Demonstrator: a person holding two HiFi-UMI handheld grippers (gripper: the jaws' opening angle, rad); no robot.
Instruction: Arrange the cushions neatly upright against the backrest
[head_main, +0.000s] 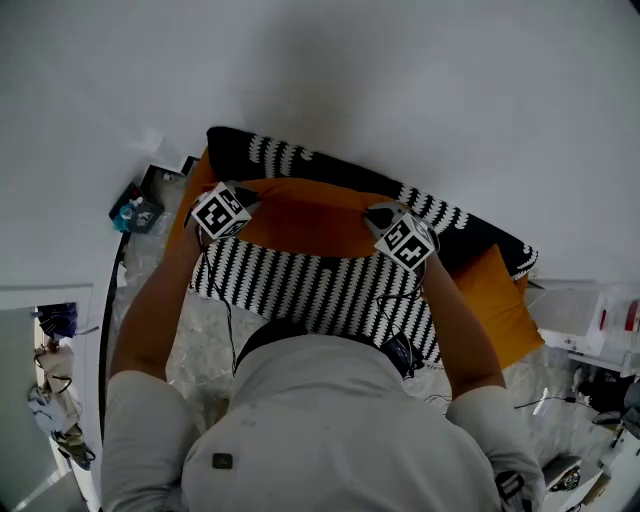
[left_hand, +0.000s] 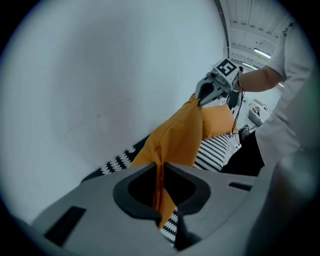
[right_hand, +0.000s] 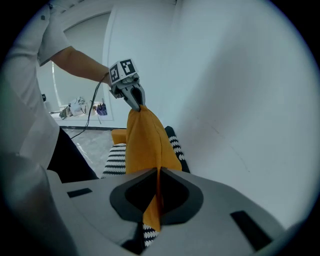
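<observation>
An orange cushion (head_main: 310, 218) hangs stretched between my two grippers, held by its top edge. My left gripper (head_main: 247, 197) is shut on its left corner, the fabric pinched between the jaws (left_hand: 160, 172). My right gripper (head_main: 381, 213) is shut on the right corner (right_hand: 159, 176). Each gripper shows in the other's view: the right gripper (left_hand: 202, 101) and the left gripper (right_hand: 138, 106). Under the orange cushion lies a black-and-white striped cushion (head_main: 310, 285). Behind it, along the white surface, lies a black cushion with a white pattern (head_main: 262, 152). A second orange cushion (head_main: 503, 300) lies at the right.
A large plain white surface (head_main: 400, 80) rises just behind the cushions. Clutter with a blue item (head_main: 135, 212) sits at the left, and boxes and cables (head_main: 600, 325) at the right. Crinkled clear plastic (head_main: 205, 335) covers the surface under the cushions.
</observation>
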